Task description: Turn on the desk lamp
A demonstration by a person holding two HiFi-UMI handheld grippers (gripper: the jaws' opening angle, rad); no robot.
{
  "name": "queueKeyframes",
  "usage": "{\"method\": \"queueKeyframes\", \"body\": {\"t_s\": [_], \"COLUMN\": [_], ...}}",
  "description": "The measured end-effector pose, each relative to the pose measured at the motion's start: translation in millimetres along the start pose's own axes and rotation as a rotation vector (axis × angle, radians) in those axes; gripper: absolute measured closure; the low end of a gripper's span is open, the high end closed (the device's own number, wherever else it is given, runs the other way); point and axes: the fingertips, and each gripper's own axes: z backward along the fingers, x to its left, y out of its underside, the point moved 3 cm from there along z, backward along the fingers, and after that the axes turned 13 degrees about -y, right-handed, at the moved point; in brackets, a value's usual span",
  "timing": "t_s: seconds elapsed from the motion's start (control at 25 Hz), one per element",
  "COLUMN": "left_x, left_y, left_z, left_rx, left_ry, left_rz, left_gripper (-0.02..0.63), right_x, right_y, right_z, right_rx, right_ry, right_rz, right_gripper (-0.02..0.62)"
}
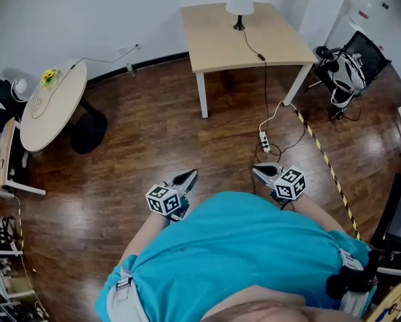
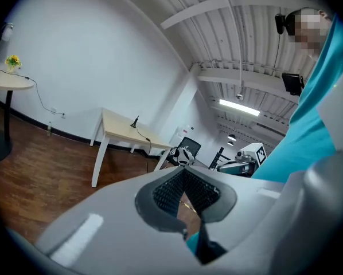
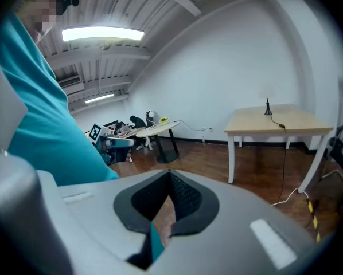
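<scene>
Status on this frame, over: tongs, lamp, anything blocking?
Left tongs and right tongs shut, empty, at the torso. Desk lamp on far table, untouched. Power strip and cord on floor between.

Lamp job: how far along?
Done: nothing. The desk lamp shows no glow, standing on the far desk. In hand: nothing; the left gripper and right gripper are shut and empty at the person's waist. Left: walk over, find its switch, switch it on.
</scene>
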Motion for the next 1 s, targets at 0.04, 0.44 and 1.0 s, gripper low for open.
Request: {"method": "queueKeyframes", "body": {"t_s": [0.04,0.44,1.0], "left_x": [6,55,132], "left_y": [-2,-22,-97], "left_z": [-11,-139,-335], "left_rx": [-0.006,0.006,-0.010], "left_ry": [0.007,-0.080,-0.199], "left_rz": [0.004,-0.017,-0.036], "left_gripper": [0.606,0.606,0.606], "right_x": [-11,-177,-412], "right_y": [1,-9,-101], "right_z": [0,-4,-48], "right_rx": [-0.001,-0.041,0.032], "right_ry": [0.011,-0.038,-0.193], "right_rz": [-0.009,-0.057,0.002], "right_gripper": [0.594,0.594,0.594]}}
